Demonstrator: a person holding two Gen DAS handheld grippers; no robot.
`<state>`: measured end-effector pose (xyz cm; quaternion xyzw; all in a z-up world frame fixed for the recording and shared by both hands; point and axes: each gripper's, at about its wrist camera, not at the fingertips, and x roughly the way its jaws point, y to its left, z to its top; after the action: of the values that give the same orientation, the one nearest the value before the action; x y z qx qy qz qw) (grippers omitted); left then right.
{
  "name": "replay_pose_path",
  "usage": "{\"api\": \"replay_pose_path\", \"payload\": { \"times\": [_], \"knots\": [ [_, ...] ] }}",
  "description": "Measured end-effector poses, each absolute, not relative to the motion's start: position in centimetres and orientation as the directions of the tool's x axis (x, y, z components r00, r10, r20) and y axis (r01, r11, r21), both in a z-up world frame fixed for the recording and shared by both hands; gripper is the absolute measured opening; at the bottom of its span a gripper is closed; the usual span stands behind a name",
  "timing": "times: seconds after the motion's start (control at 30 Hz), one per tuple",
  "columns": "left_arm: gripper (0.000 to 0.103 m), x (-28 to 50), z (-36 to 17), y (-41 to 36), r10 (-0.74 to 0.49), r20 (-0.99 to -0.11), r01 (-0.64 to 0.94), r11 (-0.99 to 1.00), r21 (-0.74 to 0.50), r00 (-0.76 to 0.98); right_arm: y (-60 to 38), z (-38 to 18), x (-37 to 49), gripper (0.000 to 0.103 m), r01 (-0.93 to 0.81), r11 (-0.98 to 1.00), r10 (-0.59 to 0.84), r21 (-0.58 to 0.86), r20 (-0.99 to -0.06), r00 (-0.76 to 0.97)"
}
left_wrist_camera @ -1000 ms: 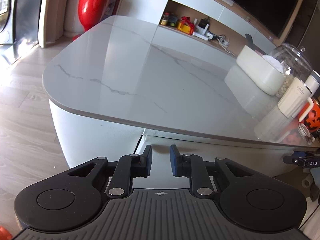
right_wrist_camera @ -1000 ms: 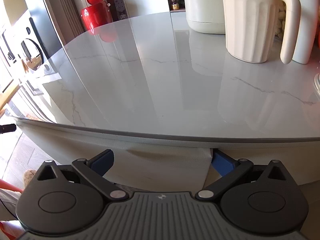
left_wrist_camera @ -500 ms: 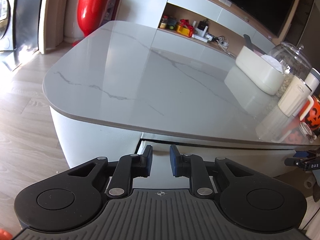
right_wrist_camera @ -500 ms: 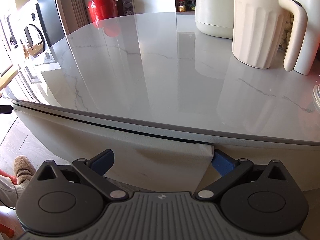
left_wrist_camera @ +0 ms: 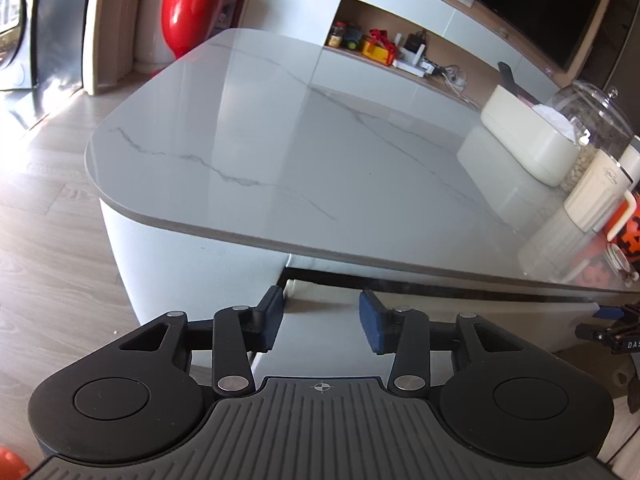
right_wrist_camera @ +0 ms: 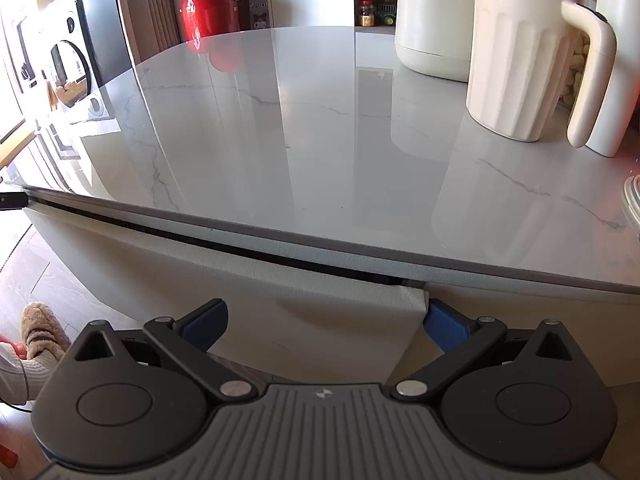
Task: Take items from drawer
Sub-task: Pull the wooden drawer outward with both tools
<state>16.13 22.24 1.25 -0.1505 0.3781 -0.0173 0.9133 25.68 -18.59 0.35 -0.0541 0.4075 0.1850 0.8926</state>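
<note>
1. One drawer (left_wrist_camera: 320, 322) sits under the marble tabletop (left_wrist_camera: 320, 152), pulled out a little so that a dark gap shows along its top edge. In the right wrist view its white front (right_wrist_camera: 280, 312) ends at a corner just beside the right blue pad.
2. What lies inside the drawer is hidden by the tabletop.
3. Left gripper (left_wrist_camera: 320, 320): its two fingers stand apart with nothing between them, at the drawer's left end; the left pad (left_wrist_camera: 271, 320) is at the drawer's left corner, though whether it touches I cannot tell.
4. Right gripper (right_wrist_camera: 324, 318): its two fingers are spread wide, straddling the drawer front near its right corner, and clamp nothing.
5. On the tabletop's far right stand one cream mug (right_wrist_camera: 520, 60) lettered "Coffee Day", one cream box (left_wrist_camera: 528, 140), one glass jar (left_wrist_camera: 592, 120) and one orange pumpkin-faced mug (left_wrist_camera: 630, 228).
6. The cream mug is near the box; the jar stands behind both.
7. One red vase (left_wrist_camera: 188, 8) stands on the floor beyond the table.
8. One furry slipper (right_wrist_camera: 40, 328) shows at the lower left of the right wrist view.
</note>
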Motion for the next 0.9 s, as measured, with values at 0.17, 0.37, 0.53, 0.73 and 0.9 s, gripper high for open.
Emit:
{"api": "replay_pose_path", "payload": {
  "times": [0.17,0.37,0.53,0.73,0.9],
  "knots": [
    [0.029,13.4,4.3,19.7,-0.079,-0.596,-0.077,0.97,-0.232,0.799,-18.2,1.7,24.2,0.103,-0.308,0.949,0.26,0.068,-0.719,0.644],
    [0.029,16.1,3.4,12.9,-0.094,-0.669,-0.067,0.975,-0.211,0.738,-11.3,2.4,22.3,0.103,-0.232,0.972,0.209,0.047,-0.632,0.746],
    [0.029,16.1,2.5,10.6,-0.093,-0.665,-0.023,0.986,-0.164,0.741,-8.6,1.5,24.4,0.103,-0.139,0.985,0.173,0.104,-0.66,0.731],
    [0.029,17.0,3.2,10.9,-0.097,-0.662,-0.026,0.984,-0.174,0.743,-7.4,0.5,24.5,0.103,-0.14,0.99,0.114,0.013,-0.656,0.746],
    [0.029,19.2,2.8,9.9,-0.063,-0.705,-0.042,0.991,-0.131,0.707,-7.9,0.8,24.3,0.103,-0.183,0.983,0.142,0.014,-0.692,0.708]
  ]
}}
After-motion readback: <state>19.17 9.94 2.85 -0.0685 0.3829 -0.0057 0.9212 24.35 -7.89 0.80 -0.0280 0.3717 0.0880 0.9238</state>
